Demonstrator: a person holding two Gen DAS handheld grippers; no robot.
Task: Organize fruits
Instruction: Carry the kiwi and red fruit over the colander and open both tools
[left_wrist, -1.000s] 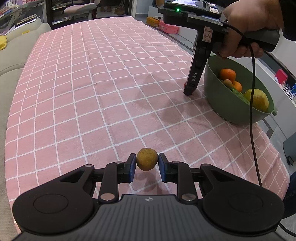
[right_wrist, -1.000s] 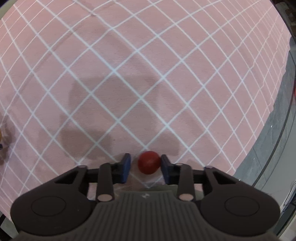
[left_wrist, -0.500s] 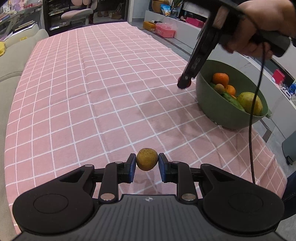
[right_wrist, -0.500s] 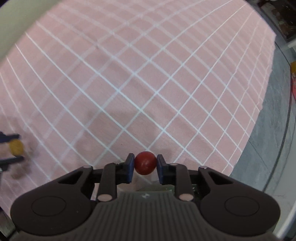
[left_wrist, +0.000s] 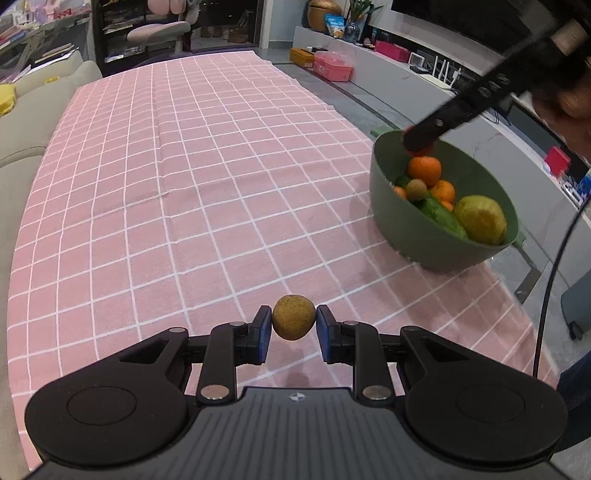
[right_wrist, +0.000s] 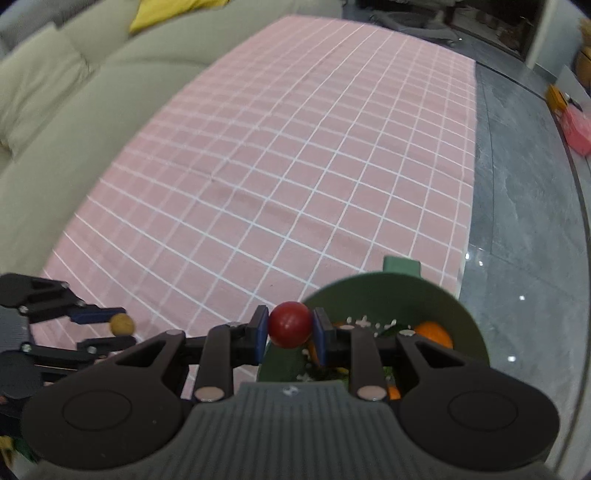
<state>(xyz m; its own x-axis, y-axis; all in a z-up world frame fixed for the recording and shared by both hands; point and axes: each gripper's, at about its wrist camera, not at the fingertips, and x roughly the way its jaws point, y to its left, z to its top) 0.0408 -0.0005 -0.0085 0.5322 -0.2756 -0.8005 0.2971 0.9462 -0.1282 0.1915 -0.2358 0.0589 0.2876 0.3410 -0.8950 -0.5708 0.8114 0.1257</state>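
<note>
My left gripper is shut on a small yellow-brown fruit and holds it above the pink checked cloth. My right gripper is shut on a small red fruit and hangs over the near rim of the green bowl. In the left wrist view the bowl stands at the right with oranges, a kiwi, a green cucumber-like piece and a yellow fruit inside; the right gripper's tip is above its far rim.
A beige sofa runs along the cloth's far side. The table edge and grey floor lie just past the bowl. The left gripper shows low left in the right wrist view. A black cable hangs at right.
My right gripper closed on the red fruit, lifted it off the cloth and carried it over the bowl. My left gripper has risen a little with its fruit still held.
</note>
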